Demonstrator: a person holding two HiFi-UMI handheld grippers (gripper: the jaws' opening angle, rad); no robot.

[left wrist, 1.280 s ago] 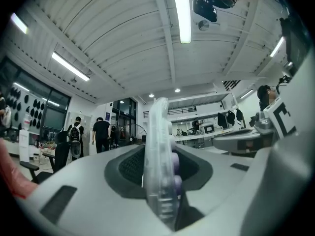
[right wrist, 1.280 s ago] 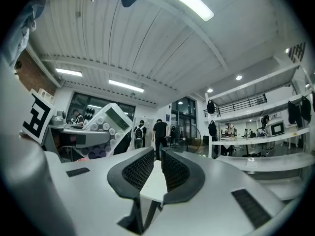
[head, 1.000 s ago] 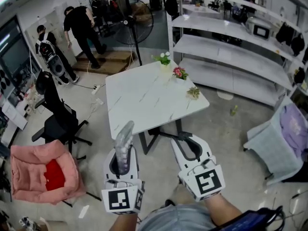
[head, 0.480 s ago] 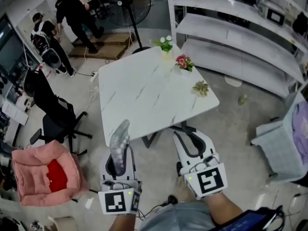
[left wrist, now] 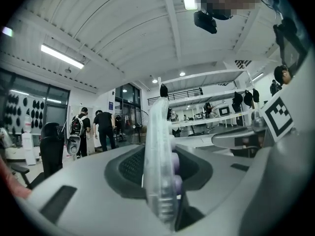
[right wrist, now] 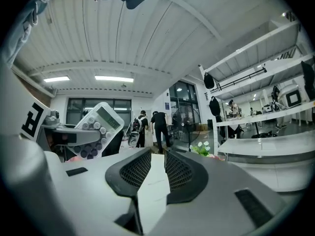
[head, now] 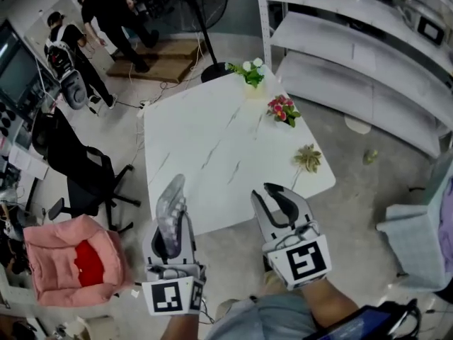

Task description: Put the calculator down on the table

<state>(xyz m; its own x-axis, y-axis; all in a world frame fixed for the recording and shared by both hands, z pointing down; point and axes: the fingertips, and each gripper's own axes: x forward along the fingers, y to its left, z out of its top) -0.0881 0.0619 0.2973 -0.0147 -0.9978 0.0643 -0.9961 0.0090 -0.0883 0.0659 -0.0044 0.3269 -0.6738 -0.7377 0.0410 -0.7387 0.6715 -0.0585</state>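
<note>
A clear calculator (head: 170, 198) with purple keys stands on edge between the fingers of my left gripper (head: 172, 225), which is shut on it. The left gripper view shows the calculator (left wrist: 160, 156) edge-on, pinched between the pads. Its tip hangs over the near edge of the white marble table (head: 212, 140). My right gripper (head: 277, 198) is beside it on the right, also at the table's near edge. Its jaws are closing with nothing between them, and a narrow gap still shows. In the right gripper view the calculator (right wrist: 98, 129) appears at the left.
On the table's far and right sides stand a green-and-white flower pot (head: 249, 71), a pink flower pot (head: 283, 109) and a small dry plant (head: 308, 157). A black office chair (head: 78, 176) and a pink seat (head: 71, 261) stand left; white shelves (head: 368, 62) run along the right. People (head: 106, 13) stand far behind.
Both grippers have moved forward to the table, and their tips now reach its near edge. The calculator stays held in the left gripper.
</note>
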